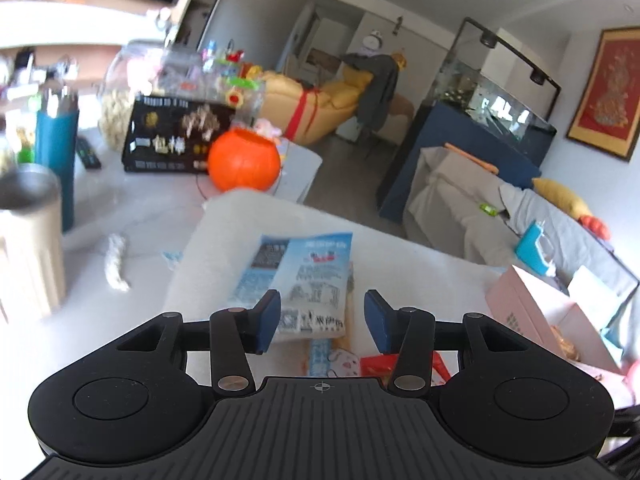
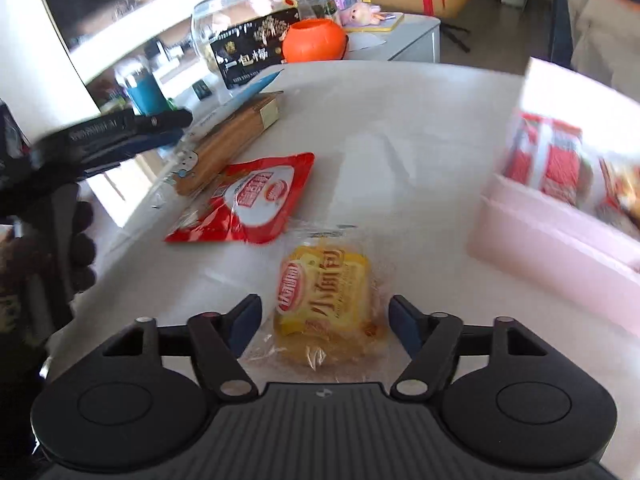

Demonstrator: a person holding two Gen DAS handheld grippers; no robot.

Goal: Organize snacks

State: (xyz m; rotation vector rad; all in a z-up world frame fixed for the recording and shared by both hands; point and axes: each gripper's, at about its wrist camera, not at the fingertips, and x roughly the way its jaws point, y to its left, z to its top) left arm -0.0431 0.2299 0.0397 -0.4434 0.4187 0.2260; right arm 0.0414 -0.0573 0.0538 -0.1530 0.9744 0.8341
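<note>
Jaws of right gripper (image 2: 325, 322) are held open astride yellow bread pack (image 2: 326, 300), prob. for pickup; left gripper (image 1: 322, 314) open, nothing gripped

Each hand-held gripper is matte black plastic. The left hand-held gripper (image 1: 322, 316) has a ribbed central deck bearing a small crosshair mark, two round domed housings at the sides, black link arms pinned with silver screws, and blue pads on its fingertips (image 1: 269, 318). The right hand-held gripper (image 2: 325, 326) is built alike, with a ribbed deck, domed discs, silver pivot screws and blue-faced fingers (image 2: 246, 322).
</note>
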